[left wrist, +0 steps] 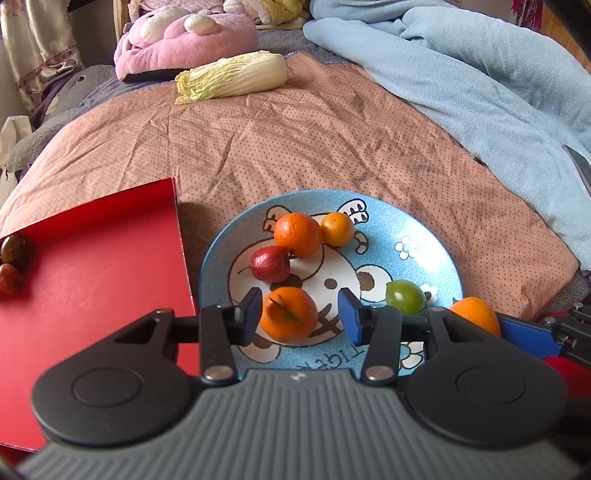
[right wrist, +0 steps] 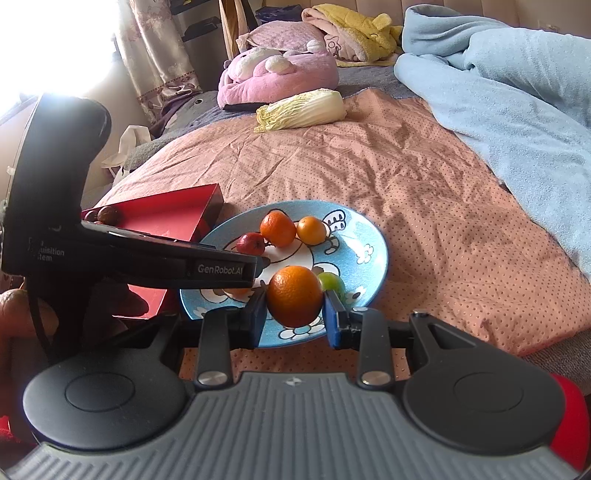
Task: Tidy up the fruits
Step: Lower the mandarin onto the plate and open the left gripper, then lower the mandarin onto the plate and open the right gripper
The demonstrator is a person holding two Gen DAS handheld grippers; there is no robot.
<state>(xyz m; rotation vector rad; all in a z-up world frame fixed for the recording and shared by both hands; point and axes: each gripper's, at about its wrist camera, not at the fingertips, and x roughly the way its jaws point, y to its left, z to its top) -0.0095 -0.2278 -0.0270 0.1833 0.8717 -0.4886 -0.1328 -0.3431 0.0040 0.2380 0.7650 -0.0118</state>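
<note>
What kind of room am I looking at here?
Most likely a bedroom: the plate of fruit sits on a bed's brown dotted bedspread, with a rumpled blue blanket and pink plush toy behind.

I see open pink dotted bedspread (left wrist: 295, 140) beyond the blue cartoon plate (left wrist: 424, 229), red flat box (left wrist: 92, 266) crowding its left, rumpled light-blue blanket (left wrist: 480, 92) walling the right

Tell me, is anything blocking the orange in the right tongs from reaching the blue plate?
Nothing visible does. The orange, gripped in the right tongs, hangs over the plate's near edge; the green fruit lies just behind.
</note>
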